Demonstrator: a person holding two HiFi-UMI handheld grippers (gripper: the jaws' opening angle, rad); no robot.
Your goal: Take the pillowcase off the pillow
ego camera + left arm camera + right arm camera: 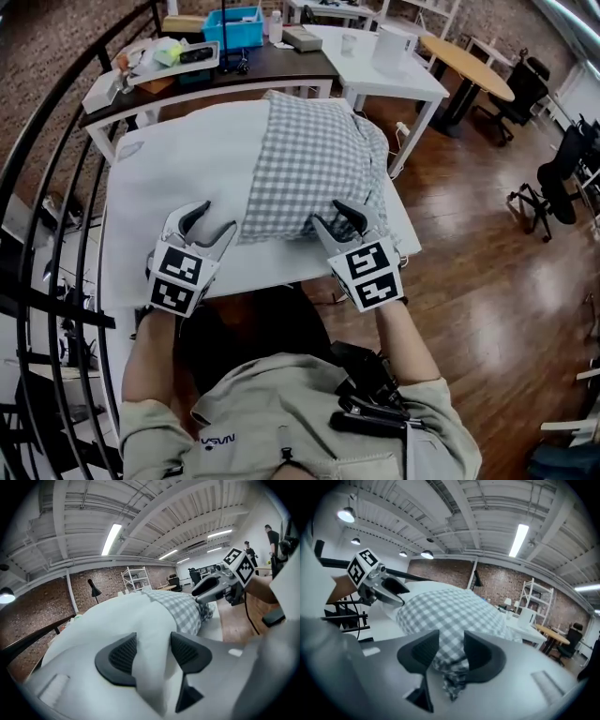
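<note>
**A:** What lies in front of you?

**B:** A white table [281,270], with the white pillow [183,159] lying across it. The grey-checked pillowcase [314,164] covers only the right part of the pillow, and the left part is bare. The near end of the case is crumpled up close to the table's near edge.

**A:** And where are your grippers?

**B:** Both are at the near side of the pillow, well apart from each other. My left gripper [213,220] is over the bare white part. Its jaws stand apart, and a ridge of the white pillow rises between them without being clamped. My right gripper [331,216] is at the crumpled end of the pillowcase. Its jaws are apart too, and a wad of checked cloth sits loose in the gap.

**A:** So you're holding nothing?

**B:** Nothing is pinched on either side.
</note>
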